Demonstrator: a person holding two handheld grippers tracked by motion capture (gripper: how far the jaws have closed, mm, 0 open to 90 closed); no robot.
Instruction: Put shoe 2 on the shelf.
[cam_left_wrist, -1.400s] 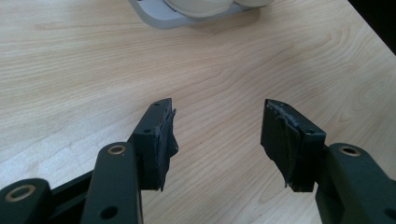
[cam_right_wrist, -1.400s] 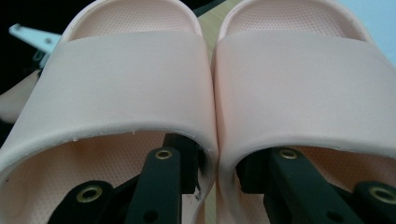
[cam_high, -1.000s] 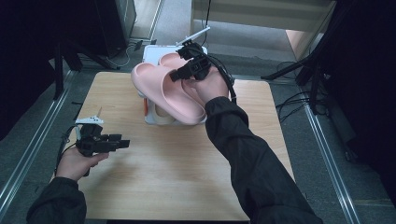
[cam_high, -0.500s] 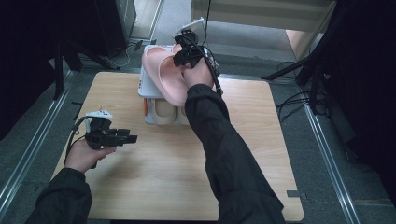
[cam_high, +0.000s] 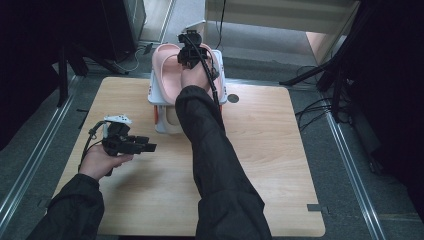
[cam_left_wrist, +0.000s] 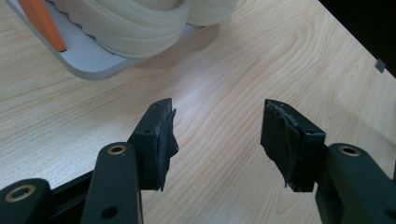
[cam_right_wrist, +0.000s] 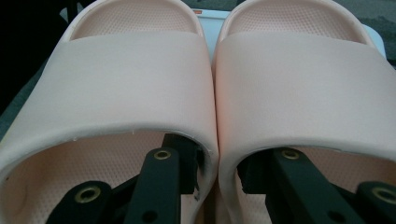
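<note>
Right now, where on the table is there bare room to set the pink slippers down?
The wooden table is bare right of the forearm, out to its right edge, and along the near edge. It is crowded at the far middle: the white rack, the cream slippers below, the pink slippers on top. The left gripper hovers at the near left.

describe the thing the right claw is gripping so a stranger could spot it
At the far edge of the wooden table stands a white rack. On its top level lies a pair of pink slides, pinched together by the right claw; the slippers below them are cream.
</note>
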